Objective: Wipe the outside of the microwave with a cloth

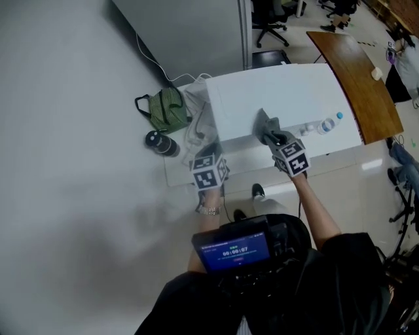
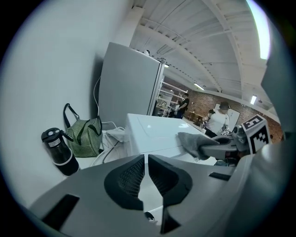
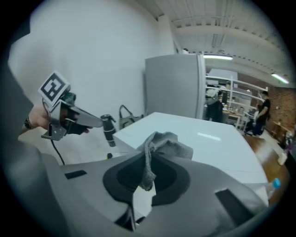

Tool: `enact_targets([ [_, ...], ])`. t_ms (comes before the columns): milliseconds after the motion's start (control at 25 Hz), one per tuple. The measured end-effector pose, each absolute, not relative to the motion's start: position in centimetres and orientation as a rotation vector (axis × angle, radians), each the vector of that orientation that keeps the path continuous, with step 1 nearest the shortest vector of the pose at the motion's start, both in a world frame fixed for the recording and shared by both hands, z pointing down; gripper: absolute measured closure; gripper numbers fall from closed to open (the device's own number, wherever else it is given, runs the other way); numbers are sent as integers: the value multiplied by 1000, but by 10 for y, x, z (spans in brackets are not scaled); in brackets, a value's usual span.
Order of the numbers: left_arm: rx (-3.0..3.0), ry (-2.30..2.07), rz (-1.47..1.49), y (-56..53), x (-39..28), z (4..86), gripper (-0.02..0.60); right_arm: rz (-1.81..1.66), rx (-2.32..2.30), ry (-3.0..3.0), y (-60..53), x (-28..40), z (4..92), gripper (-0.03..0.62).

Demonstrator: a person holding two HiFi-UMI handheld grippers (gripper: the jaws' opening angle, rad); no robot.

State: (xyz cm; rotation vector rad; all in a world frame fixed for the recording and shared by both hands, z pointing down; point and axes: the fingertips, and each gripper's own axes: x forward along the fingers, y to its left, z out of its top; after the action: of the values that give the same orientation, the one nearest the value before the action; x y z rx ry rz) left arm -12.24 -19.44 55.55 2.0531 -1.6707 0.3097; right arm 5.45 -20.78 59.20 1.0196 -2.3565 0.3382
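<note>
The white microwave (image 1: 275,98) stands on a white table (image 1: 177,171) against the wall. My right gripper (image 1: 270,134) is shut on a grey cloth (image 1: 264,122), which rests on the front edge of the microwave's top. In the right gripper view the cloth (image 3: 167,142) bunches out of the gripper (image 3: 147,173) over the microwave's top (image 3: 212,139). My left gripper (image 1: 208,156) hovers by the microwave's front left corner, apart from it, shut with nothing between its fingers. The left gripper view shows that gripper (image 2: 145,159), the microwave (image 2: 152,132) and the cloth (image 2: 192,142).
A green striped bag (image 1: 167,108) and a black bottle (image 1: 160,142) sit on the table left of the microwave, with white cables (image 1: 196,127) between. A clear water bottle (image 1: 324,125) lies at its right. A wooden table (image 1: 357,72) and office chairs (image 1: 268,19) stand beyond.
</note>
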Motion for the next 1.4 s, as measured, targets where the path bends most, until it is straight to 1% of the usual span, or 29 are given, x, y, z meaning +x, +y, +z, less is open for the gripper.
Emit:
enact_targets([
  [120,2012,-1712,305,-181,-147,561,565,352,791,-2441,-162,-32,617,571],
  [200,1981,-1741,303,-174,-166,566,565,398,664,-2445,-139,-76,644,571],
  [280,1957,-1762,302,-170,-178,568,565,474,611,-2418,-132,-97,669,571],
  [360,1949,-1771,302,-169,-182,567,565,568,652,-2387,-143,-95,682,571],
  [440,1953,-1768,304,-169,-181,565,565,636,758,-2370,-164,-75,679,571],
  [560,1973,-1744,311,-174,-171,566,565,690,935,-2349,-192,-28,669,571],
  [760,2040,-1670,314,-192,-134,561,565,725,1252,-2202,-227,98,660,571],
  [960,2104,-1610,308,-201,-110,559,565,735,1569,-2024,-245,214,656,572],
  [1080,2121,-1591,310,-206,-100,559,565,764,1622,-2007,-247,238,653,571],
  [1120,2124,-1589,311,-206,-98,558,565,764,1596,-2020,-244,233,654,571],
  [1200,2124,-1593,311,-206,-97,556,565,753,1483,-2068,-233,201,662,571],
  [1280,2116,-1609,310,-205,-100,552,565,735,1306,-2127,-215,148,677,571],
  [1400,2089,-1642,303,-201,-109,549,565,700,1015,-2228,-185,49,698,571],
])
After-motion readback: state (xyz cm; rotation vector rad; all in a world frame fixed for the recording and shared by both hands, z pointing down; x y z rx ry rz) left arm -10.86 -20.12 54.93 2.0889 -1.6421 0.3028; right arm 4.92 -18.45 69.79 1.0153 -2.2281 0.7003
